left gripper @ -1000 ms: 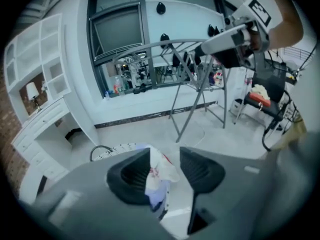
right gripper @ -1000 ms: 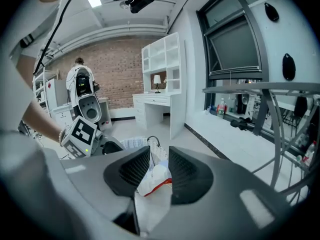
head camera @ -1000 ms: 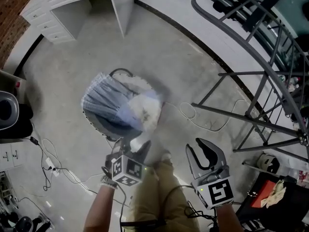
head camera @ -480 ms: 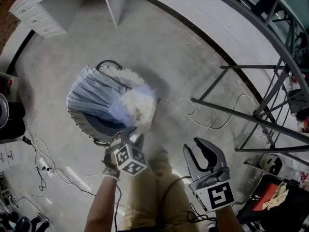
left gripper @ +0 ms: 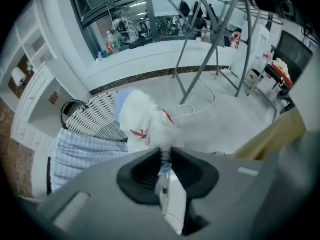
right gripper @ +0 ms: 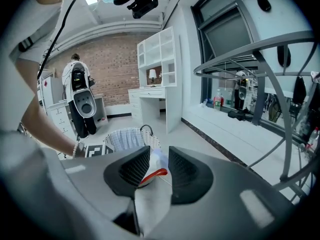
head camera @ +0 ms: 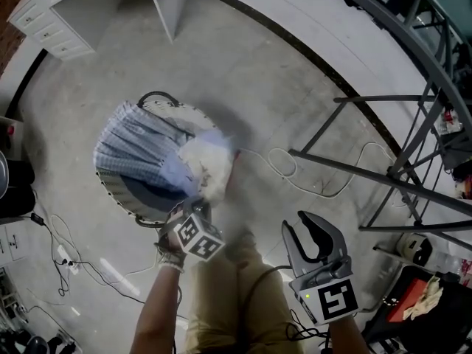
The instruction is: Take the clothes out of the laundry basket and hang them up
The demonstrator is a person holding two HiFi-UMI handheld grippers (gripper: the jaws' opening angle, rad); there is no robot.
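- bare concrete floor [head camera: 295, 65]; a wicker laundry basket [left gripper: 92, 116] sits on it, with a white garment [head camera: 205, 161] heaped at its rim.
- the left gripper [left gripper: 166, 151] has dropped to the basket, and its jaws have just been closing, apparently pinching the garment's edge.
- the right gripper [right gripper: 159, 160] waits with jaws apart, empty; lifting out looks next.

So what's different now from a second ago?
The left gripper dropped down to the basket, and its fingers have just been closing on the edge of the clothes. The right gripper stayed open and empty; the basket stayed put.
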